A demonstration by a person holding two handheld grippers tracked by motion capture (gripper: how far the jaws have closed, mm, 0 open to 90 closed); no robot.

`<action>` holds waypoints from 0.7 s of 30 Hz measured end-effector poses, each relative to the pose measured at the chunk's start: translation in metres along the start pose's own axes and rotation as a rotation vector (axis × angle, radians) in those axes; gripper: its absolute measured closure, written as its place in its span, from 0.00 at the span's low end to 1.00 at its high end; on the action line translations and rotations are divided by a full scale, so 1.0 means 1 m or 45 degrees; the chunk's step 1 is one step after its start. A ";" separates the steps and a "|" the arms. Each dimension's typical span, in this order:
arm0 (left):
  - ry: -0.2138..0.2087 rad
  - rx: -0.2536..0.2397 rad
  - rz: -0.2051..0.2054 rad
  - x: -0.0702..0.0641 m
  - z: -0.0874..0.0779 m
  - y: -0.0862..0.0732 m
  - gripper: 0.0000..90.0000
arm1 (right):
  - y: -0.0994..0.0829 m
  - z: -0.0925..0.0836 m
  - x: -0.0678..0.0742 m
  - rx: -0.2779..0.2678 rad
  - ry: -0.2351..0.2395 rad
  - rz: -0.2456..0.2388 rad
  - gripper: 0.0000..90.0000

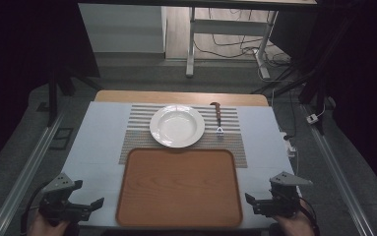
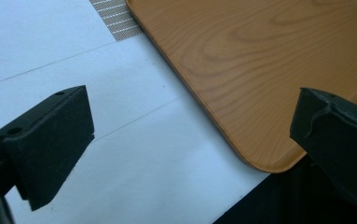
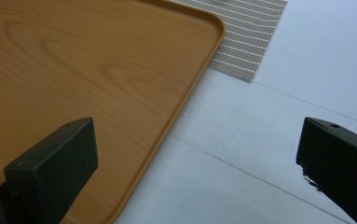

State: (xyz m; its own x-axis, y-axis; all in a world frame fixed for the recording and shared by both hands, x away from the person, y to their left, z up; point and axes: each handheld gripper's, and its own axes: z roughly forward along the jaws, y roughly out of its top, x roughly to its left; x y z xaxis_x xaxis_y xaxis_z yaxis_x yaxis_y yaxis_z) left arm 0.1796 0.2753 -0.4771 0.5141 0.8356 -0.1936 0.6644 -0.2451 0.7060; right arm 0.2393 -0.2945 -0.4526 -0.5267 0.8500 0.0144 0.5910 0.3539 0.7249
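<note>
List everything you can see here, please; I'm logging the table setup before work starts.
tray: one, brown wood grain, near middle of the table, nothing on it
plate: one, white, on the placemat beyond the tray
placemat: one, grey and white striped, under the plate and the tray's far edge
fork: one, brown handle, metal head, on the placemat right of the plate
table: one, white cover, wooden far edge
left gripper: one, black, open, left of the tray
right gripper: one, black, open, right of the tray
</note>
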 end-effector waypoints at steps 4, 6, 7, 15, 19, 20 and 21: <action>-0.035 0.004 -0.014 0.003 0.000 0.000 0.00 | 0.001 0.001 0.001 0.014 0.006 -0.012 0.00; -0.050 0.005 -0.026 0.005 0.000 0.000 0.00 | 0.001 0.002 0.001 0.021 0.008 -0.015 0.00; -0.055 0.004 -0.030 0.005 0.001 0.000 0.00 | 0.001 0.002 0.001 0.025 0.010 -0.016 0.00; -0.066 0.017 -0.022 0.005 0.002 0.001 0.00 | 0.001 0.003 -0.001 0.030 0.028 0.009 0.00; -0.071 0.014 -0.027 0.005 0.001 0.001 0.00 | 0.001 0.003 -0.002 0.036 0.037 0.021 0.00; -0.073 0.014 -0.028 0.006 0.002 0.001 0.00 | 0.001 0.003 -0.003 0.037 0.038 0.021 0.00; -0.073 0.014 -0.029 0.006 0.002 0.001 0.00 | 0.001 0.003 -0.003 0.041 0.040 0.022 0.00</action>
State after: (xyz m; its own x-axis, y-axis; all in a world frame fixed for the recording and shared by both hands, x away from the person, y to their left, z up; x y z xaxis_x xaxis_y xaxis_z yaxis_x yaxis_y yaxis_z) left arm 0.1840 0.2789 -0.4787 0.5289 0.8115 -0.2484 0.6821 -0.2323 0.6933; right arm 0.2434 -0.2954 -0.4541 -0.5346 0.8437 0.0485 0.6191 0.3520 0.7021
